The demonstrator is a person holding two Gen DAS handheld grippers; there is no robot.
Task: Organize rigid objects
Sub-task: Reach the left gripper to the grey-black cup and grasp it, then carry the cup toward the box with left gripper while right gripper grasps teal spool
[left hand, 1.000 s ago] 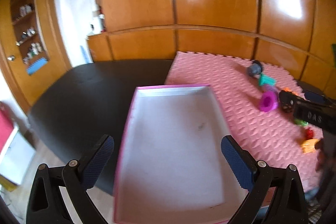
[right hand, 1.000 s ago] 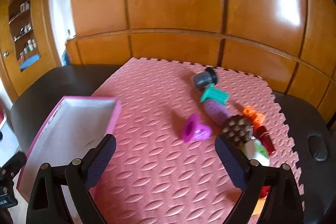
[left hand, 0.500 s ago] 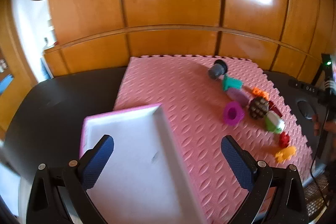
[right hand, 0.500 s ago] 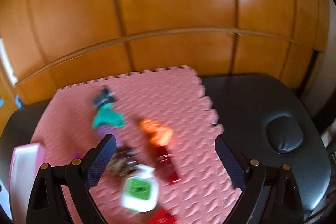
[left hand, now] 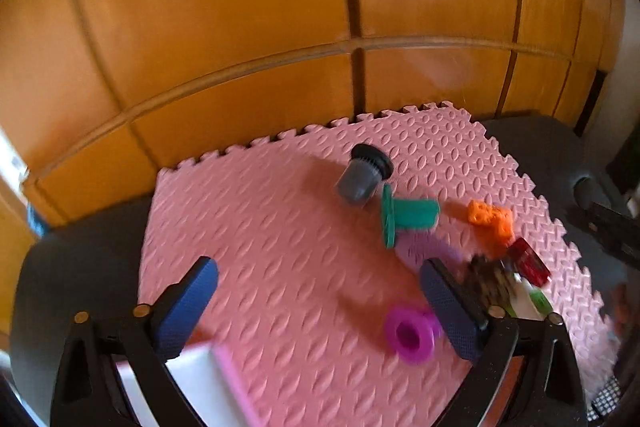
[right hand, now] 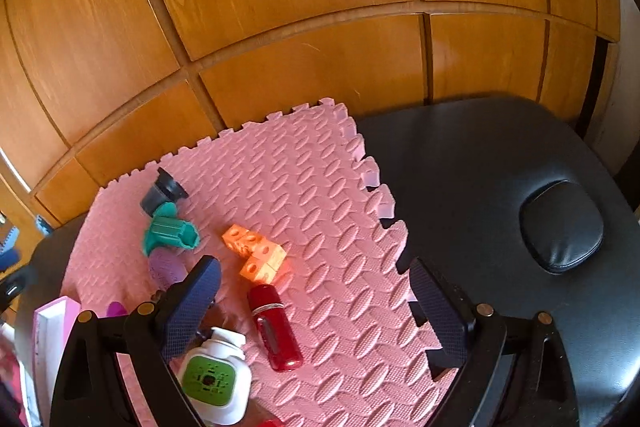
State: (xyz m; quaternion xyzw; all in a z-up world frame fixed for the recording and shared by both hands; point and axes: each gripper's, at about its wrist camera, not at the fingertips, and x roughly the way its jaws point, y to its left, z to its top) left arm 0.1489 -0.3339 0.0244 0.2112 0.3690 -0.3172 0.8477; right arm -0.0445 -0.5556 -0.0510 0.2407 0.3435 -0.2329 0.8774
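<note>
Both views have swung off the box (left hand: 200, 379) toward the toys since the earlier frames: it filled my left view then and now only a corner shows at the bottom edge, at the near-left corner of the pink mat (left hand: 280, 227). My left tool (left hand: 320, 307) has just been closing a little but stands wide, nothing between its pads; the right tool (right hand: 316, 307) is wide open and empty too. The toys lie along the mat's right half: grey cap (left hand: 362, 179) farthest back, teal piece (left hand: 408, 217) just in front of it, orange blocks (right hand: 256, 253) beside that, red bottle (right hand: 276, 331) nearer me, the white-and-green gadget (right hand: 214, 379) nearest, and a magenta ring (left hand: 408, 337) just by my left tool's right pad. My worry is crowding: both tools aim at the same cluster, so they may collide, or a pad could knock a neighbour. The round pieces would probably roll off the mat onto the black bench (right hand: 500, 155). My left view is blurred, so I can't judge gaps well there.
</note>
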